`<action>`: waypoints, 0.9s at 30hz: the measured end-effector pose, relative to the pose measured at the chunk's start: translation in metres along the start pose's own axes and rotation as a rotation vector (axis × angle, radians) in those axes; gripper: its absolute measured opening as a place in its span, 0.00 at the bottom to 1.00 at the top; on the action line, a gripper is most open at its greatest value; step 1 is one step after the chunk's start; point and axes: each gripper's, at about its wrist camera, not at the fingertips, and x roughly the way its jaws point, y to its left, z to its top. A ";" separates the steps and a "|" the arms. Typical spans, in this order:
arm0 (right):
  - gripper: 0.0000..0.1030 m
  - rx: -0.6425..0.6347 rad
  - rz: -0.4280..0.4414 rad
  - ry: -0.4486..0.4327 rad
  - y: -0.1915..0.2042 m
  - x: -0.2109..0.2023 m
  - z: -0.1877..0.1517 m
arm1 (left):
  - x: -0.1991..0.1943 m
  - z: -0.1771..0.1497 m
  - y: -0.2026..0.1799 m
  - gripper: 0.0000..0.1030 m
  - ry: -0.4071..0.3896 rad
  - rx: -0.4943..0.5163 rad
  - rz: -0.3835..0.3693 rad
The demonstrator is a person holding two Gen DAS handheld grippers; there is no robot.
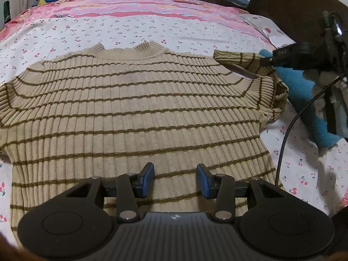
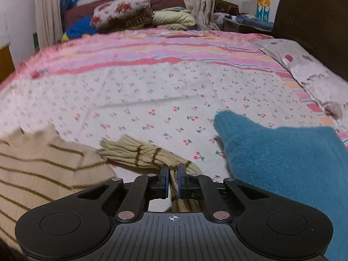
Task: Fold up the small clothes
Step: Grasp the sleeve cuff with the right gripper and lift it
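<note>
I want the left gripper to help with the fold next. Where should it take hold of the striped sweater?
Probably the far sleeve's ribbed cuff, approached from its outer side: it lies flat and free at the striped sweater's edge, mirroring the sleeve the right gripper pinches.

ribbed knit sweater (image 1: 134, 108), fuzzy blue cloth (image 2: 293, 163)

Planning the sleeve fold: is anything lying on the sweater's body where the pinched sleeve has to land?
Nothing visible. The striped sweater lies flat and bare; the left gripper hovers open over its hem. The right gripper pinches the sleeve. The teal garment lies off to the side.
</note>
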 end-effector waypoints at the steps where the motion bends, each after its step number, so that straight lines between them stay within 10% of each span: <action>1: 0.06 0.018 0.019 -0.005 0.001 -0.004 0.003 | -0.002 -0.001 0.002 0.47 -0.004 -0.003 0.000; 17: 0.06 0.103 0.424 -0.128 0.126 -0.084 0.042 | -0.038 -0.022 0.055 0.47 -0.070 -0.117 0.000; 27: 0.17 -0.019 0.551 0.124 0.216 -0.023 -0.020 | -0.045 -0.037 0.087 0.47 -0.096 -0.152 0.019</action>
